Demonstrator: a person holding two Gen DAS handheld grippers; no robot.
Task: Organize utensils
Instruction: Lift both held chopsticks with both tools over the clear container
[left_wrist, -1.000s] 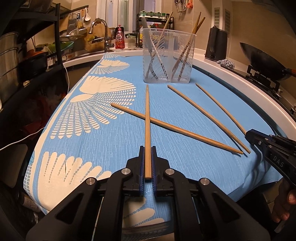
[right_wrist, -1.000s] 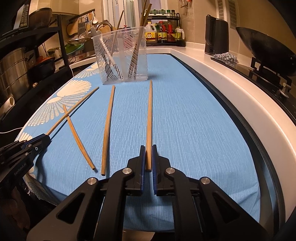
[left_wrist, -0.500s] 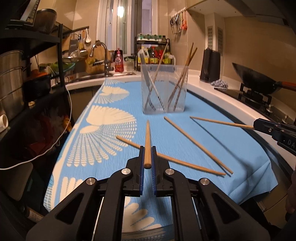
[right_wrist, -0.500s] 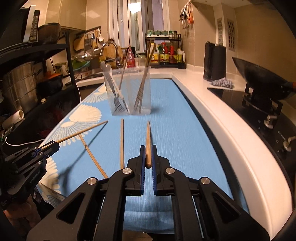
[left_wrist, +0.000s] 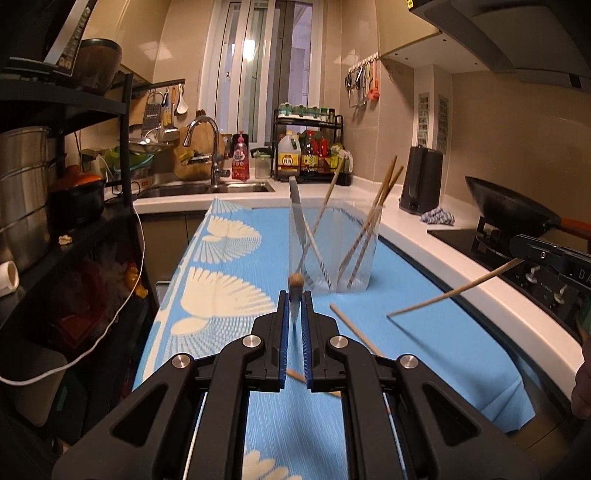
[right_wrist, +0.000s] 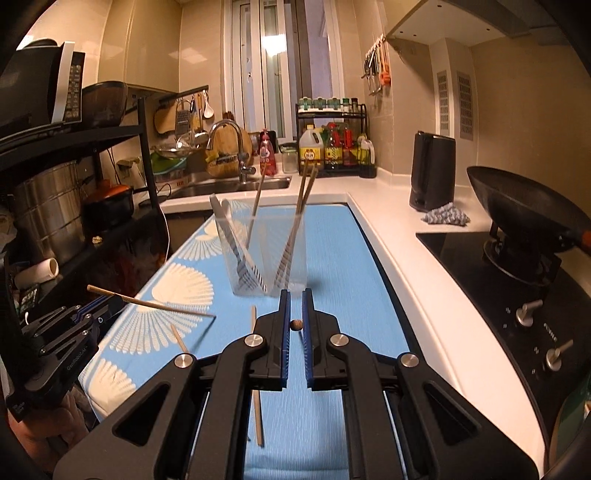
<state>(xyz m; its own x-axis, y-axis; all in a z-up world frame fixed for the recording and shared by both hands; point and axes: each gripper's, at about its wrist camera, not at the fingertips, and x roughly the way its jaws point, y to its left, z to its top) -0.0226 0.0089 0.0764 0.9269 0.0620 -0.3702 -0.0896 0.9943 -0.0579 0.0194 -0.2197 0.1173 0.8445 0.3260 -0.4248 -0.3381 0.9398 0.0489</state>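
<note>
1. While both of your tongs hold a chopstick up off the table (left_wrist: 458, 291), the step in hand looks like the carry: each stick is lifted clear of the blue cloth (right_wrist: 354, 258) and has yet to go into the clear holder (right_wrist: 264, 254)
2. Your left tongs (left_wrist: 295, 314) are pressed nearly together, pinching the left chopstick (left_wrist: 296, 281); in the left wrist view you see it end-on, pointing toward the holder, and in the right wrist view it runs level from the tongs out over the cloth
3. Your right tongs (right_wrist: 296, 314) are likewise nearly closed, pinching the right chopstick (right_wrist: 296, 325), seen end-on between the pads; in the left wrist view it slants down from the tongs toward the cloth without touching it
4. Two loose chopsticks (right_wrist: 256, 373) lie on the cloth below and to the left of your right tongs, so the task is partway done; the holder stands ahead of both tongs on the cloth and already carries several chopsticks and some flatware
5. For the next move, I judge you need to bring each stick above the holder's rim, tip it more upright, and open the tongs only once the lower end is inside; take the sticks one at a time so they do not cross or knock those already leaning there
</note>
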